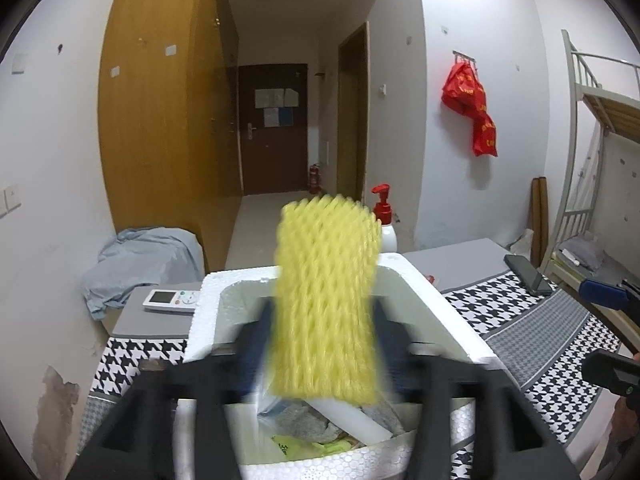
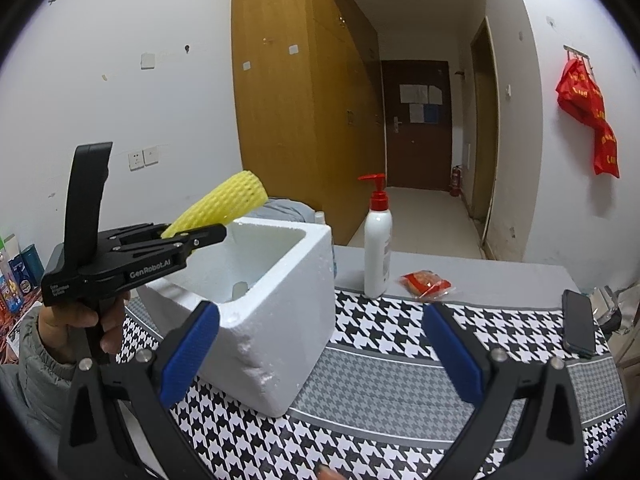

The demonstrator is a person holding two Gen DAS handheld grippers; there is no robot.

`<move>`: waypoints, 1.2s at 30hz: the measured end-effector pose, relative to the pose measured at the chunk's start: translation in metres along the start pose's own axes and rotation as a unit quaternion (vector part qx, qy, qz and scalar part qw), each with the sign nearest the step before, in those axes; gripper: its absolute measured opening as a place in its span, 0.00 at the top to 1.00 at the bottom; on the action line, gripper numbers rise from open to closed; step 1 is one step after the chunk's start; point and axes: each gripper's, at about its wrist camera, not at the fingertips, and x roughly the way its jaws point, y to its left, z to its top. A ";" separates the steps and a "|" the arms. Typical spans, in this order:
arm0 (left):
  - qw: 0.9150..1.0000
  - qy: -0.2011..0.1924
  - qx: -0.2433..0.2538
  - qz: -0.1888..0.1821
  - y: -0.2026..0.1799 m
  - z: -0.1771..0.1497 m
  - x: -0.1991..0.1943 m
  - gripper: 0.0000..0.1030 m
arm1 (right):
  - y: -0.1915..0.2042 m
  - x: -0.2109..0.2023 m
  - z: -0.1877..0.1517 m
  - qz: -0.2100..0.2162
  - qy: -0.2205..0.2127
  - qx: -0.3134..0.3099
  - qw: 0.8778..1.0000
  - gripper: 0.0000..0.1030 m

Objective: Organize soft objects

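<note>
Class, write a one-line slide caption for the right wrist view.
Left gripper holds yellow foam net over white foam box; right gripper open.

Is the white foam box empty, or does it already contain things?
Not empty. The left wrist view shows the foam box holding a grey cloth and a clear bag.

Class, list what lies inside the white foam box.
Inside the foam box: grey cloth, white foam strip, yellow-green plastic. The yellow foam net and left gripper cover the rest.
</note>
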 end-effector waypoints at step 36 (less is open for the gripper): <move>0.999 -0.031 -0.007 0.026 -0.022 -0.005 -0.048 0.01 | -0.001 -0.023 -0.002 -0.013 -0.017 0.004 1.000 0.00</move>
